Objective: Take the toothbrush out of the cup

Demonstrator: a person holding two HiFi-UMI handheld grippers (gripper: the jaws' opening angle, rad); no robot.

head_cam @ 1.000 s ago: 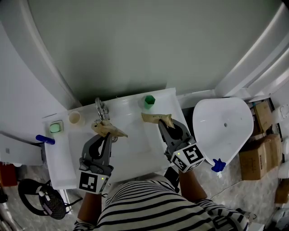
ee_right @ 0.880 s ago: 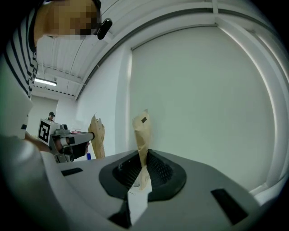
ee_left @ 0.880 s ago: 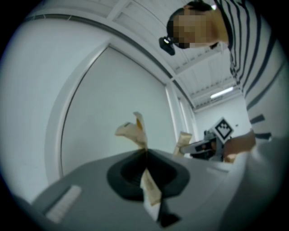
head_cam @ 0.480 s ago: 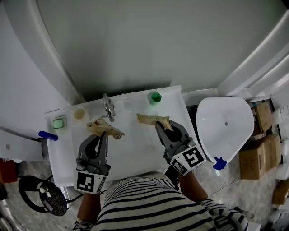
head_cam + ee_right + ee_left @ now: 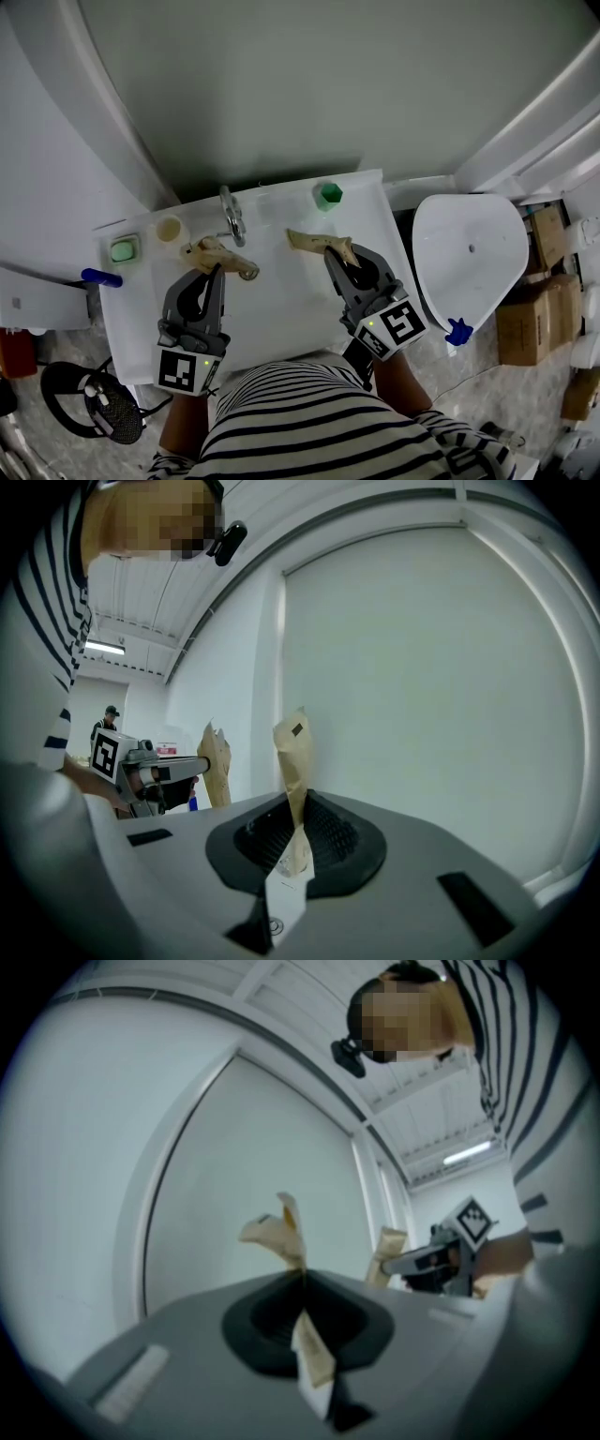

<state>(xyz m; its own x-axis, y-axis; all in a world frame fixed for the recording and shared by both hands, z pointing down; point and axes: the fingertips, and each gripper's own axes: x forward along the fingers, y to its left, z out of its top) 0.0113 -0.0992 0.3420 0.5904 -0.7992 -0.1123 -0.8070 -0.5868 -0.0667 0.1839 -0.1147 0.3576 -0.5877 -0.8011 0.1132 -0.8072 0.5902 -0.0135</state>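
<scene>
Green cup (image 5: 328, 195) stands at the rear edge of the white basin (image 5: 281, 309), upper centre of the head view. Its contents are too small to resolve. A beige cup (image 5: 169, 228) stands left of the tap (image 5: 230, 217). Left gripper (image 5: 214, 269): jaws fully together, clamping a crumpled tan paper (image 5: 225, 259) left of centre. Right gripper (image 5: 337, 260): jaws narrow, clamping a tan paper strip (image 5: 314, 242) right of centre. Both papers are apart, over the basin.
</scene>
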